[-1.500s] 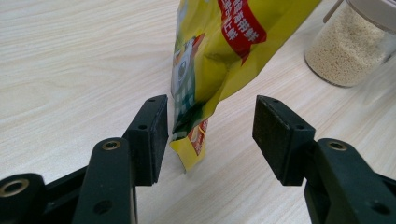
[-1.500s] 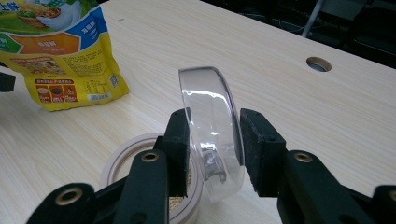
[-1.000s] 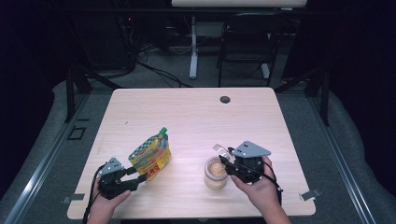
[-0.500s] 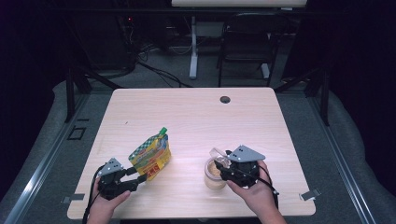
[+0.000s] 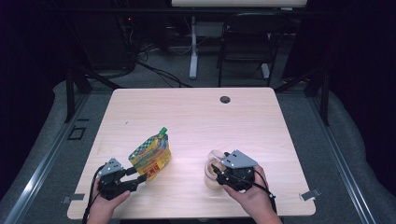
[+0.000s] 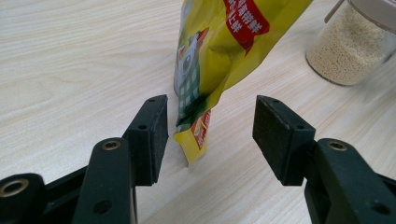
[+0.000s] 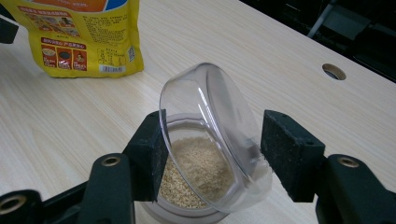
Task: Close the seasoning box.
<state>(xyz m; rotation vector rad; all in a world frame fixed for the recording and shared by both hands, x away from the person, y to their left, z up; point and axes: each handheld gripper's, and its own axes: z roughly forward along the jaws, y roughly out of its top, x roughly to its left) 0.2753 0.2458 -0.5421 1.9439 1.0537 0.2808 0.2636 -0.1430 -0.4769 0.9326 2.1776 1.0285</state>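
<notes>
In the lower left of the high view the left gripper (image 5: 138, 177) sits with its jaws apart around the bottom corner of the yellow pouch (image 5: 150, 155), not pressing on it. In the lower middle, the right gripper (image 5: 215, 171) is at the jar of grains (image 7: 196, 173). Its jaws have just been opening and stand apart, with the tilted clear lid (image 7: 210, 135) between them, leaning on the jar's rim.

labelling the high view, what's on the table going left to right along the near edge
left tool → yellow pouch → jar of grains → right tool, whose jaws have just been opening around the jar's tilted clear lid
</notes>
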